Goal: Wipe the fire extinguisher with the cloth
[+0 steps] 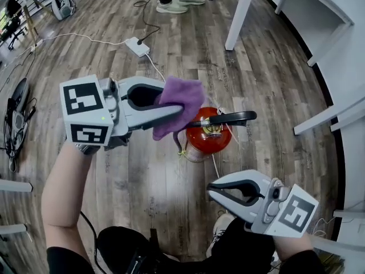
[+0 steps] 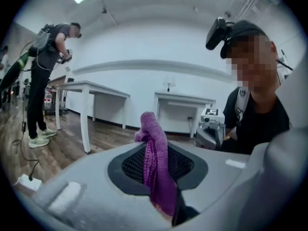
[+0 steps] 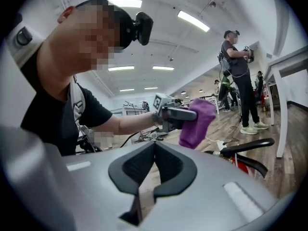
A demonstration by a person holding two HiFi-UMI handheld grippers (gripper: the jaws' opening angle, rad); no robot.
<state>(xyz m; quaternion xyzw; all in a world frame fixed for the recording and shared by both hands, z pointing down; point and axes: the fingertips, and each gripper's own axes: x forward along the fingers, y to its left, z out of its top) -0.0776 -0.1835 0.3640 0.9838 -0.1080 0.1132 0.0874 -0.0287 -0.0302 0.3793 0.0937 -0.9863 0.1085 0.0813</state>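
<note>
A red fire extinguisher (image 1: 201, 138) with a black lever handle (image 1: 231, 118) stands on the wood floor, seen from above. My left gripper (image 1: 178, 112) hovers over its top left, shut on a purple cloth (image 1: 180, 103) that bunches past the fingertips. In the left gripper view the cloth (image 2: 155, 160) stands pinched upright between the pads. My right gripper (image 1: 212, 192) is nearer me, lower right of the extinguisher, shut with nothing in it. In the right gripper view its jaws (image 3: 153, 174) meet, and the cloth (image 3: 196, 121) and black handle (image 3: 246, 145) lie ahead.
A white power strip (image 1: 137, 46) with cables lies on the floor beyond the extinguisher. White table legs (image 1: 240, 15) and desks (image 1: 342, 56) stand at the right. Another person's feet (image 1: 172, 5) are at the far edge. Gear and cables (image 1: 17, 119) lie at the left.
</note>
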